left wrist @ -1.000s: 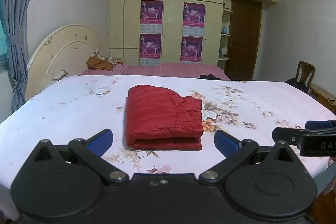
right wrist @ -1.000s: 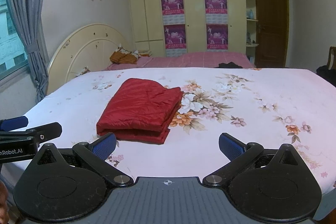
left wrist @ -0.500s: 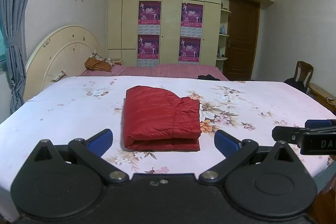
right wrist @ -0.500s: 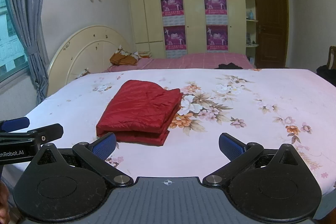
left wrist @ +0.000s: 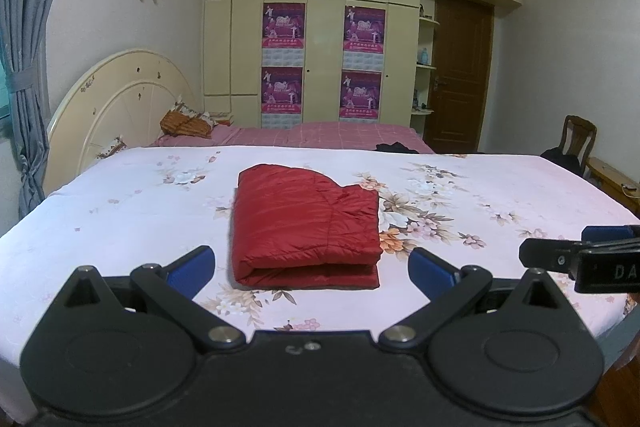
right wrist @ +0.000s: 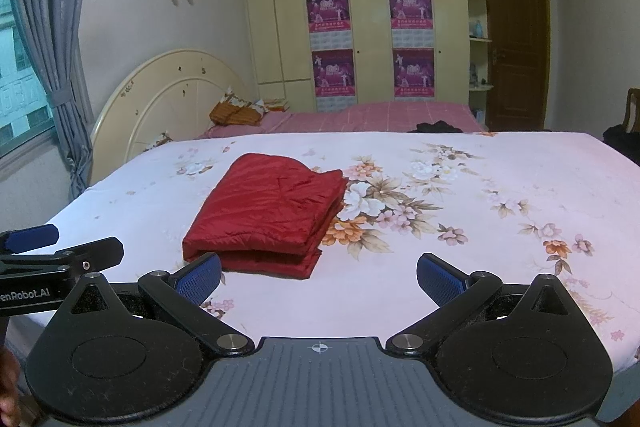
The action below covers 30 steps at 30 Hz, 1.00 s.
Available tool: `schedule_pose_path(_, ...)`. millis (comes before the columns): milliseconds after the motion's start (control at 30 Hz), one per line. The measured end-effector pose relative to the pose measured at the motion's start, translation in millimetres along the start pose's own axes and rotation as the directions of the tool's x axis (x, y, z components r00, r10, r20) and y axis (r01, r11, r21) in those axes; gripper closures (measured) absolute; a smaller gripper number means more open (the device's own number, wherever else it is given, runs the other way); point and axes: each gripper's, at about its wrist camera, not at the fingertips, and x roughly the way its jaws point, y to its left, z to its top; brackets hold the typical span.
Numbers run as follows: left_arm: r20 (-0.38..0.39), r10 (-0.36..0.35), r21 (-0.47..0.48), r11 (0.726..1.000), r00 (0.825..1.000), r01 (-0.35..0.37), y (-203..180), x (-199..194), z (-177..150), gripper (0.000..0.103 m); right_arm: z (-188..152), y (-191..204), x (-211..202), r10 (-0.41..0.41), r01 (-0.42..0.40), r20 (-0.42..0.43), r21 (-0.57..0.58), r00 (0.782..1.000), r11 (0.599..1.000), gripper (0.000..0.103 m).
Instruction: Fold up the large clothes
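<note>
A red padded jacket lies folded into a neat rectangle on the white floral bedsheet. It also shows in the right wrist view. My left gripper is open and empty, held back from the jacket's near edge. My right gripper is open and empty, to the right of the jacket and apart from it. Each gripper appears at the side of the other's view: the right one and the left one.
A cream headboard stands at the left of the bed. A second bed with a pink cover and a dark garment lies behind. A wardrobe, a door and a chair stand beyond.
Both grippers have drawn slightly back and tilted up, so the bed and the folded jacket sit lower in the views. The jacket has not moved.
</note>
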Motion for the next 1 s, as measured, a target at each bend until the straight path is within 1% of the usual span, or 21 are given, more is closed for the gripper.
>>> schedule_pose_path(733, 0.003, -0.003, 0.003, 1.0, 1.0, 0.003, 0.6, 4.3, -0.4, 0.0, 0.2, -1.2, 0.6, 0.005, -0.005, -0.001, -0.006, 1.0, 1.0, 0.0)
schedule_pose_path(900, 0.012, -0.019, 0.003, 1.0, 1.0, 0.019, 3.5, 5.0, -0.6, 0.001, 0.4, 0.0, 4.9, 0.008, -0.008, -0.007, -0.013, 1.0, 1.0, 0.0)
schedule_pose_path(1000, 0.004, -0.026, -0.003, 1.0, 1.0, 0.026, 4.5, 6.4, -1.5, 0.0, 0.3, 0.0, 6.5, 0.011, -0.011, -0.009, -0.014, 1.0, 1.0, 0.0)
